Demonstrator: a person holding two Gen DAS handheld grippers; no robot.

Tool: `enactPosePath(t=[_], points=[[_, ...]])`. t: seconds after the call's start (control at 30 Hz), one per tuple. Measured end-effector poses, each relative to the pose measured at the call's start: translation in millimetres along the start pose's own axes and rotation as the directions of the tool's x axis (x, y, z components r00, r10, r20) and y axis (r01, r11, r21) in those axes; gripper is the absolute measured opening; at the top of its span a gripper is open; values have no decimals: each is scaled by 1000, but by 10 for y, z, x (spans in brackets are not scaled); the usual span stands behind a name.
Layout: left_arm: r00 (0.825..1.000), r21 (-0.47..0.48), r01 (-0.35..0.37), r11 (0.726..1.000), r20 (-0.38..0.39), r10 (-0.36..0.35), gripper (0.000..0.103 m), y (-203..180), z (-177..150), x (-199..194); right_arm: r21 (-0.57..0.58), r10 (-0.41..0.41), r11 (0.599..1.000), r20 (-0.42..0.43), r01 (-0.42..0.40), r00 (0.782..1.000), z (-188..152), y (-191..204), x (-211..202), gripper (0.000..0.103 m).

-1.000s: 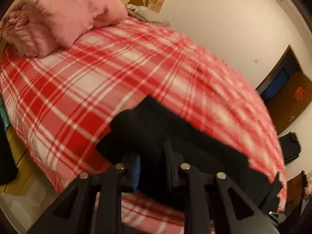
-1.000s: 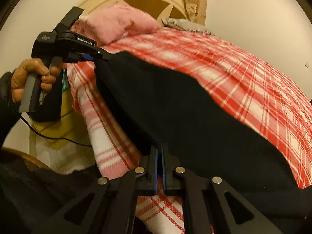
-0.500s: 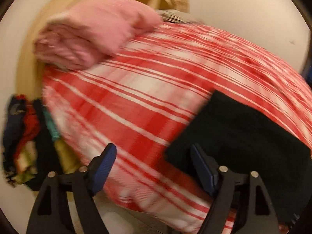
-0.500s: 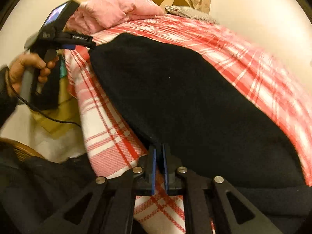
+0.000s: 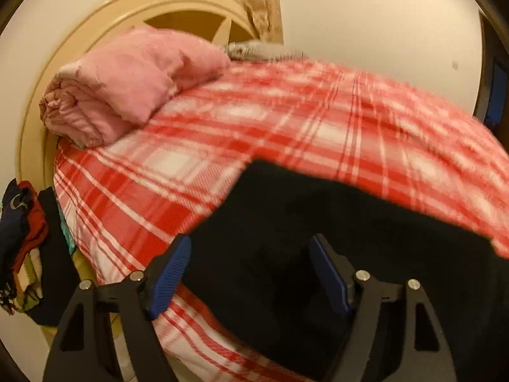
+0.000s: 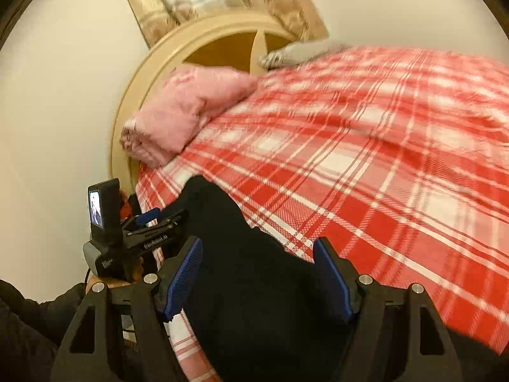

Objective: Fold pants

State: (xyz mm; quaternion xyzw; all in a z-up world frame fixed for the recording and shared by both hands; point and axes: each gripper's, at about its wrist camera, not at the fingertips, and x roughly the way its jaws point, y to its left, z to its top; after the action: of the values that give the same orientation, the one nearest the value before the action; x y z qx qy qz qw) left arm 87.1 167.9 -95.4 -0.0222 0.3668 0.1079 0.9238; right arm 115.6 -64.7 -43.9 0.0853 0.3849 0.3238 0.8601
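The black pants (image 5: 318,229) lie flat on the red and white plaid blanket (image 5: 286,121), near the bed's front edge. My left gripper (image 5: 251,273) is open above their near edge, blue pads spread wide with nothing clamped between them. In the right wrist view the pants (image 6: 254,270) stretch from the bottom toward the left. My right gripper (image 6: 257,273) is open over them, holding nothing. The left gripper (image 6: 152,219) shows there at the far corner of the pants, held by a hand in a dark sleeve (image 6: 31,312).
A folded pink quilt (image 5: 127,82) rests by the round cream headboard (image 5: 95,31). A grey pillow (image 5: 261,51) lies behind it. Mixed clothes (image 5: 22,238) hang past the bed's left edge. Plaid blanket stretches beyond the pants.
Both grippers have let go of the pants and opened wide. The pants now lie flat on the blanket. Both cameras tilted up toward the headboard.
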Motion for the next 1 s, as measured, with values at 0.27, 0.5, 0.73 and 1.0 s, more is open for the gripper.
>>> enactPosePath(t=[0.27,0.5,0.73,1.0], points=[[999,-16,-47,999,19,47,89,-19,-159,47,-23,46,998,-190,-52,981,-67,-75,566,73],[1000,-128,-25,991,-3,25,103,134,-196,144,22,162,987,-247,-162,955,-347,189,425,73],[998,-96,-48,994,31,51,103,47,-233,127,85,183,982,-224,-168,957,-225,147,723,73],[998,-88,-43,995,31,46,103,80,-227,142,82,200,979,-200,-187,959,-108,266,1058,74]])
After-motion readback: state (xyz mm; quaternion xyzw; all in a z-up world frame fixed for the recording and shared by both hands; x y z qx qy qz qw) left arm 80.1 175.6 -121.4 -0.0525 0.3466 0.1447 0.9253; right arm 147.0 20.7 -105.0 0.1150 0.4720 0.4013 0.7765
